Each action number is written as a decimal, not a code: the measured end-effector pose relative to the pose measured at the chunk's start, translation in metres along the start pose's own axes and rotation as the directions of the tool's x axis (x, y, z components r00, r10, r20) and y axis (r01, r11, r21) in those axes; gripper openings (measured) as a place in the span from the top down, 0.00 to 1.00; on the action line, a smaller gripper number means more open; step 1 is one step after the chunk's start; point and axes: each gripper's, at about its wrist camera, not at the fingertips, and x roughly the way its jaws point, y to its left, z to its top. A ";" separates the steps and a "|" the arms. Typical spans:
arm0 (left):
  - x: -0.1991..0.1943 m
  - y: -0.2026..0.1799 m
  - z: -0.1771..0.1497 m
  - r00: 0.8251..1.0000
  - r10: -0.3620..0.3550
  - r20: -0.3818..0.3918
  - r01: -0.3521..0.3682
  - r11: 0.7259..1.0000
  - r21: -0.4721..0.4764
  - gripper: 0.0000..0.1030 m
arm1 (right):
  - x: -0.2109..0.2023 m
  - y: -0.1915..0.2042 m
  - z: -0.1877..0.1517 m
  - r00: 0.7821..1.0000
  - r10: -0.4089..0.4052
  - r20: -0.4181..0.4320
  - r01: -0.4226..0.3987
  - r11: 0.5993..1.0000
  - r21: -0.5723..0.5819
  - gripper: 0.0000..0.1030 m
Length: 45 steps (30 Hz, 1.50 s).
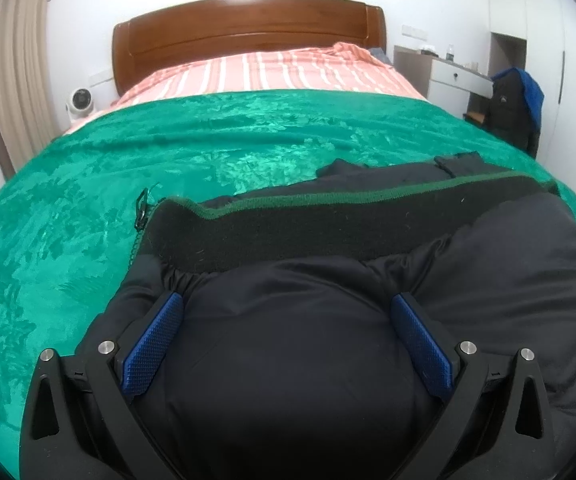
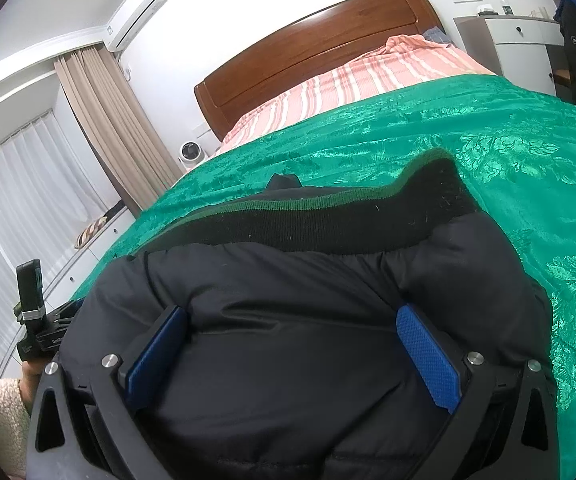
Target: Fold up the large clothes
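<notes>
Left gripper spread wide, blue pads flanking a puffy bulge of the black jacket without pinching it; right gripper likewise spread over the same garment, nothing clamped. Underneath, green blanket covering the bed, jacket lying on its near end, directly ahead of and beneath both tools. Long axis running left to right across both views, ribbed hem band on the far edge, facing the headboard. Left tool nearer the zipper pull end, right tool nearer the opposite hem corner.
</notes>
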 end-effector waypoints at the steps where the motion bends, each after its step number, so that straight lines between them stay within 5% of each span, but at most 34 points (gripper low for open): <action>1: 0.000 0.000 0.000 1.000 0.001 0.000 -0.001 1.000 0.001 0.00 | 0.000 0.000 0.000 1.000 0.000 0.000 0.000 1.000 0.000 0.00; 8: -0.001 -0.002 0.000 1.000 0.012 -0.009 -0.012 1.000 0.005 0.00 | 0.001 0.000 0.001 1.000 -0.007 -0.008 0.007 1.000 -0.002 0.00; 12: -0.014 -0.015 0.017 0.989 0.080 -0.122 -0.073 0.996 0.054 0.01 | 0.003 0.004 0.003 0.999 -0.031 -0.030 0.031 0.999 -0.011 0.00; 17: -0.097 -0.046 0.041 0.987 -0.163 -0.012 0.163 0.987 0.014 0.00 | 0.004 0.009 0.008 0.995 -0.076 -0.060 0.074 0.997 -0.029 0.01; 20: -0.112 -0.078 0.034 0.976 -0.213 -0.044 0.214 0.977 0.019 0.00 | -0.001 0.018 0.016 0.983 -0.149 -0.110 0.145 0.989 -0.043 0.01; 22: -0.094 -0.097 0.014 0.973 -0.189 -0.132 0.195 0.980 0.034 0.01 | -0.021 0.030 0.021 0.978 -0.184 -0.100 0.182 0.983 -0.025 0.01; 24: -0.068 -0.112 -0.016 0.966 -0.124 -0.229 0.141 0.988 0.058 0.01 | -0.052 0.035 0.022 0.990 -0.131 -0.051 0.133 0.991 0.032 0.01; 28: -0.054 -0.124 -0.054 0.984 -0.059 -0.167 0.086 0.984 0.156 0.01 | -0.134 0.046 -0.002 0.998 -0.036 0.046 0.034 0.998 0.050 0.01; 35: -0.074 -0.129 -0.042 0.968 -0.071 -0.242 0.110 0.982 0.153 0.01 | -0.217 0.049 -0.099 0.985 -0.126 0.122 0.119 0.991 0.061 0.01; 38: -0.101 -0.133 -0.053 0.970 -0.095 -0.222 0.139 0.972 0.190 0.01 | -0.228 0.051 -0.127 0.983 -0.122 0.139 0.111 0.990 0.082 0.01; 40: -0.099 -0.145 -0.066 0.972 -0.043 -0.231 0.104 0.960 0.262 0.00 | -0.224 0.058 -0.133 0.986 -0.115 0.117 0.113 0.993 0.029 0.01; 45: -0.088 -0.151 -0.075 0.974 -0.004 -0.226 0.060 0.968 0.244 0.00 | -0.214 0.064 -0.131 0.988 -0.097 0.121 0.104 0.993 -0.057 0.01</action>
